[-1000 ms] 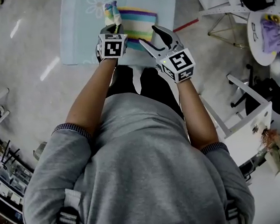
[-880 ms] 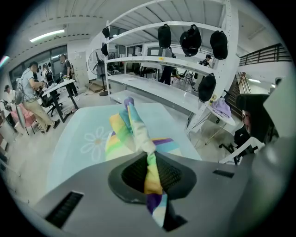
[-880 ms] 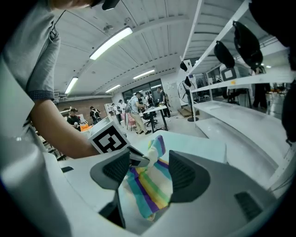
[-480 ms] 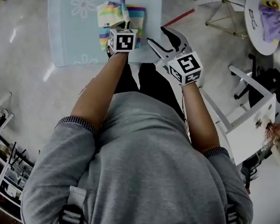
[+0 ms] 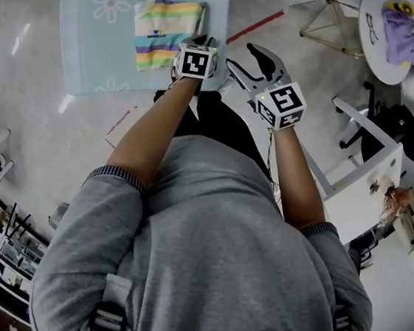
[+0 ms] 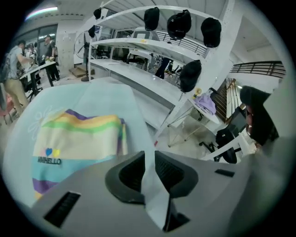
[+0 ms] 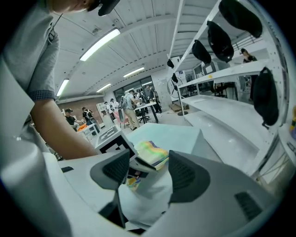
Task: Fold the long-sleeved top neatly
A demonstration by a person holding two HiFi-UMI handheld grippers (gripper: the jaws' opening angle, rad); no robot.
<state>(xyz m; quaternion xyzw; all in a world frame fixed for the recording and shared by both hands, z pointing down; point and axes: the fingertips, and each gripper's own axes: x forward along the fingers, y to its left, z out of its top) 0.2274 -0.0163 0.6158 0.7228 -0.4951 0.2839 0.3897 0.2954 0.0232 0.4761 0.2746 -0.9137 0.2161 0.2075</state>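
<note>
Top (image 5: 168,32) on table (image 5: 90,52)

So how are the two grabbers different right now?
The left gripper has its jaws only slightly apart, having just been opening; the right gripper has its jaws wide apart. The left gripper is close beside the folded top; the right gripper is farther from it. Both hold nothing.

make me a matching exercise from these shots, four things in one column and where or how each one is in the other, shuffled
Things:
1. striped top
2. right gripper
3. purple cloth
4. light blue cloth

Place or state:
a. on the round white table
b. jaws apart, nothing between them
c. spread flat, flower print
d. folded, lying on the light blue cloth

Pairs: 1-d, 2-b, 3-a, 4-c
</note>
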